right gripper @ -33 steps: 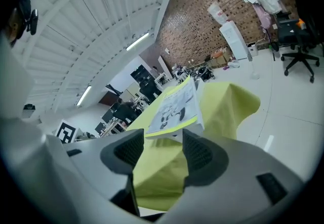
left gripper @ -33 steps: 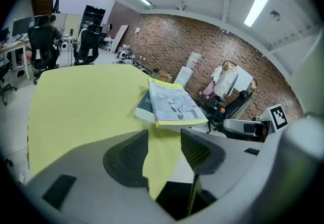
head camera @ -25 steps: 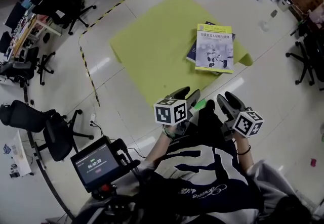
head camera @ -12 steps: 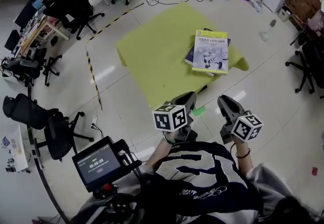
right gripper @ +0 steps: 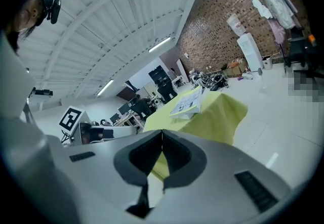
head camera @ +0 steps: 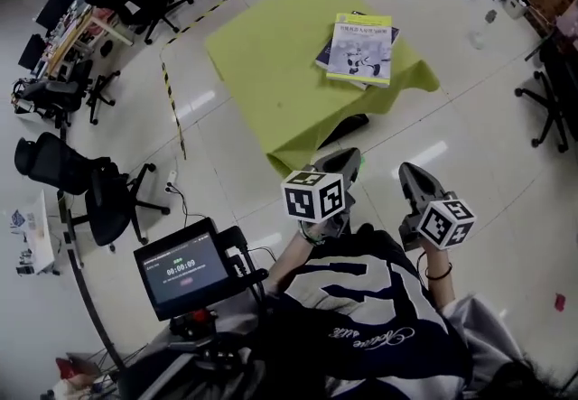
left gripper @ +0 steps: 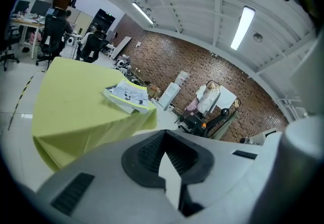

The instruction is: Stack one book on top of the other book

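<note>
Left gripper, right gripper: clenched empty, held well apart from table. Yellow book laid on blue book; stacking judged complete; nothing further called for.

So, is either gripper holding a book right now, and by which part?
Neither. The left gripper and right gripper are both shut on nothing. The top book lies on the lower book on the green table, apart from both grippers.

open-plan lab or office: black swivel office chairs, work tables with monitors, black-and-yellow striped floor tape, red brick wall.
</note>
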{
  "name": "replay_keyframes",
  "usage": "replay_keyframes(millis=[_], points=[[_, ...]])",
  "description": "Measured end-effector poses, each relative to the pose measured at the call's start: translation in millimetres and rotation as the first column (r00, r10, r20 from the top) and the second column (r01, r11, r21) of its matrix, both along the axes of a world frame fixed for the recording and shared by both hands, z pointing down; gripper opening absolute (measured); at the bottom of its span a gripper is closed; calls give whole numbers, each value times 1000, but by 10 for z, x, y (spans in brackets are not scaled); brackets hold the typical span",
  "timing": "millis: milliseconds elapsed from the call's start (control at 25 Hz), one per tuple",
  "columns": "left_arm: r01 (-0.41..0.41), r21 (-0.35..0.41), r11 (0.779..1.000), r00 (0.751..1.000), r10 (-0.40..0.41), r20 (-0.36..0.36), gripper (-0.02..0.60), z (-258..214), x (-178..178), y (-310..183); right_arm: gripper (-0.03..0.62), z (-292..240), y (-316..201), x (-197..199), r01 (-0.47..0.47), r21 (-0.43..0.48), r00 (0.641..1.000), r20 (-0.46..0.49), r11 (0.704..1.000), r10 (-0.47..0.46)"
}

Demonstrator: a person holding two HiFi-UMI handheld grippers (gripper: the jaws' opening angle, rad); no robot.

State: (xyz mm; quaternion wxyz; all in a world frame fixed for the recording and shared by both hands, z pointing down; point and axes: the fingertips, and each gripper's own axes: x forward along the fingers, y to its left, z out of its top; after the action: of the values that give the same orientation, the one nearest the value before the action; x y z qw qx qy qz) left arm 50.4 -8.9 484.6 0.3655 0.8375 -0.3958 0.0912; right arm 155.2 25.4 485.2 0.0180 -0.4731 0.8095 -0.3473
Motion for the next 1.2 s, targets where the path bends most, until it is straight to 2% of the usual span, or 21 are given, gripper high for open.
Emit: replay_keyframes(millis=[240, 640, 920, 1200], points=[[-33, -24, 999, 999, 34, 39, 5, 126, 211, 521, -5, 146, 371, 61, 31, -32, 999, 19, 999, -31], [-2, -3, 1000, 998, 2, 69, 5, 78, 35, 609, -5, 85, 458, -352, 136, 0, 989, 54, 991, -136], [8, 18, 1000, 996, -9, 87, 5, 27, -354, 489, -5, -2, 356, -719, 151, 9, 987, 58, 988, -152], [44, 28, 999, 998, -46, 53, 5, 4, -794, 292, -5, -50, 251, -1048, 159, 12, 985, 61, 987, -160]])
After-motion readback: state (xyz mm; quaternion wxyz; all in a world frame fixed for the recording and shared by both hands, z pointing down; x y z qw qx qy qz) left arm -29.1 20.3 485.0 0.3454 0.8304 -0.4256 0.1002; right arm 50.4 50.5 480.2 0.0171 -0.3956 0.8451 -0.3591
